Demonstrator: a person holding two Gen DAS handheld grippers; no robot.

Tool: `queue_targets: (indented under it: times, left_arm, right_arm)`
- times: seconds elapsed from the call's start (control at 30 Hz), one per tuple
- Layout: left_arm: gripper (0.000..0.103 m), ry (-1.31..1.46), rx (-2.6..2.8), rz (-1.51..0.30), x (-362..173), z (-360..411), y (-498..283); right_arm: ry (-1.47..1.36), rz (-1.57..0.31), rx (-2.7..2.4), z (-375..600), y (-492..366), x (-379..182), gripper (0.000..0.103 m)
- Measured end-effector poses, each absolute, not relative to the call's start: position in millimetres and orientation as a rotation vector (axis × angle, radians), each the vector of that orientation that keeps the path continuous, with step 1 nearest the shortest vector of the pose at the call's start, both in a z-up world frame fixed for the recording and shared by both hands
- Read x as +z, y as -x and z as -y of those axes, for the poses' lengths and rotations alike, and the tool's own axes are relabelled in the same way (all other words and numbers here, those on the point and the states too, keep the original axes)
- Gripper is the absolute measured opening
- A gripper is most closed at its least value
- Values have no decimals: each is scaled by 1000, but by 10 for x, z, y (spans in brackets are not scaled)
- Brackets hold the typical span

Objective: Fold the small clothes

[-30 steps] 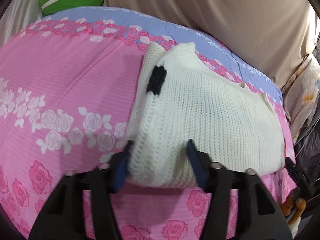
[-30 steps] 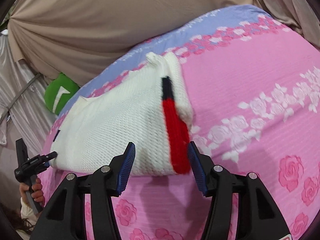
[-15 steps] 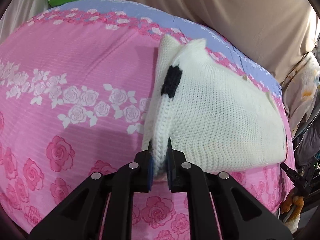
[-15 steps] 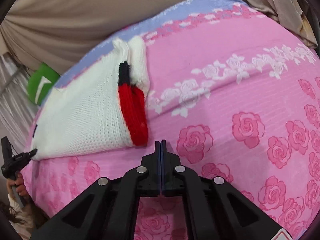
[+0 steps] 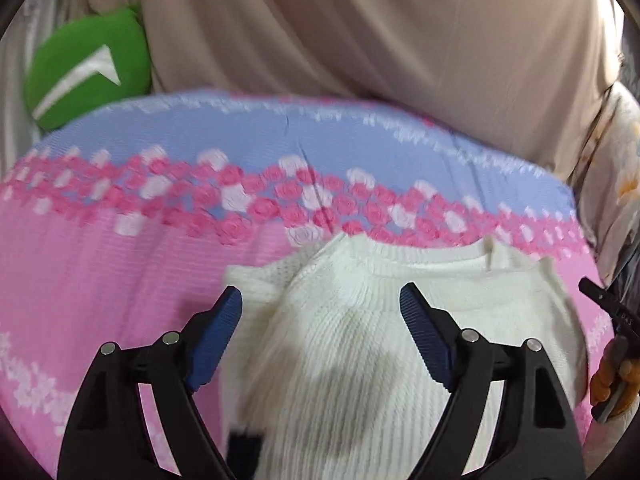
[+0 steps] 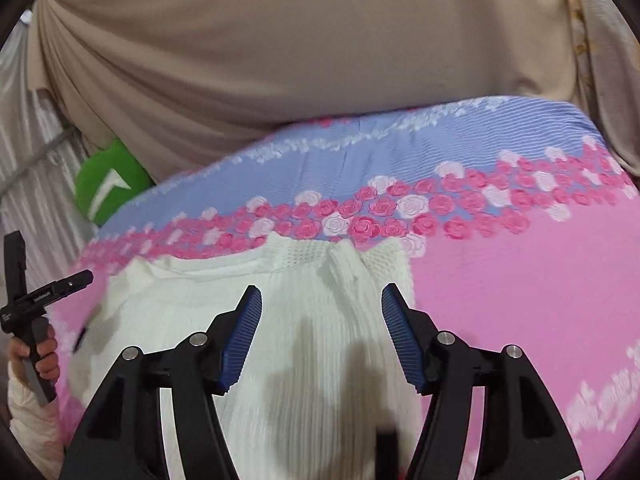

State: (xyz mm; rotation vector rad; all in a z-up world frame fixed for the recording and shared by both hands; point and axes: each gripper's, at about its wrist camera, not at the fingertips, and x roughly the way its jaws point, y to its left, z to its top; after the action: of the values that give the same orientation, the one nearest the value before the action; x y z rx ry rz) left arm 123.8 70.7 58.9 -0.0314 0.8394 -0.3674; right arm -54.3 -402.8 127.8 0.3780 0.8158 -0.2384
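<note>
A: Since half a second earlier both grippers had carried forward over the white knit sweater (image 5: 360, 360), and its near hem had been brought up toward the neckline; the red sleeve stripe seen then was no longer in sight.

B: And the grippers themselves?

A: The left gripper (image 5: 320, 312) was opening, its blue pads well apart, the knit lying below and between them but not pinched. The right gripper (image 6: 320, 312) was opening too, holding nothing, with the sweater spread beneath it.

B: Where did the sweater lie?

A: On the bed's pink rose-print sheet (image 6: 520, 300), its ribbed collar (image 5: 420, 264) toward the lilac border, a green cushion (image 5: 88, 68) beyond. From the left wrist view it ran under the gripper and off to the right; from the right wrist view it ran under and to the left.

B: How would it likely handle?

A: Soft, light and floppy, probably stretchy; the open knit could snag. A folded edge or a corner looked the best place to pinch, both layers together.
</note>
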Motion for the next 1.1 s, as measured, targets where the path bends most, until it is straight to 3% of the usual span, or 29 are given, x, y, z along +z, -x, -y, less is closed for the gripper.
queue_targets:
  times: [0.03,0.07,0.1,0.13,0.17,0.33,0.5,0.67,0.7,0.77,0.87,1.1]
  left_arm:
    - [77,18,-360,-864,506,-643,-1330]
    - [62,15,-342,-888,426,-613,-1408]
    - [32,25,-341,-917,353,-596,-1482]
    - [11,51,-358,-942,307,-607,-1546]
    - [6,78,-366,-947,289,-646,-1559]
    - [5,126,-353,-787,626,-834,-1458]
    - [5,88,-292,-915,126,-824,-1818]
    - [8,56,-271,-846,287,-815,-1689]
    - [8,35,-256,-818,371,-816,-1579]
    - [11,14,-242,-763,552,-836,-1312]
    - [28,3,-302,-713,759,-798,-873]
    - [30,-131,-589,-802,503,-27,60]
  right_arm:
    - [-384,-846,-237,4040,440,1196,62]
    - [-378,-882,-247,4054,334,1100,60]
    - [-359,-906,-254,4053,280,1046,38]
    - [-349,-918,-253,4048,255,1022,15]
    - [-372,-880,-237,4060,284,1080,10]
    - [-408,-590,-215,4134,674,1677,9]
    - [-492,-864,-298,4510,362,890,8]
    - [-459,-786,-347,4390,560,1221,12]
    - [-427,-756,-364,4279,658,1330,19]
    - [-350,-710,-346,3978,862,1519,19]
    - [-292,-719,-144,3277,1035,1582,19]
    - [-268,-884,217,2064,1060,1022,19]
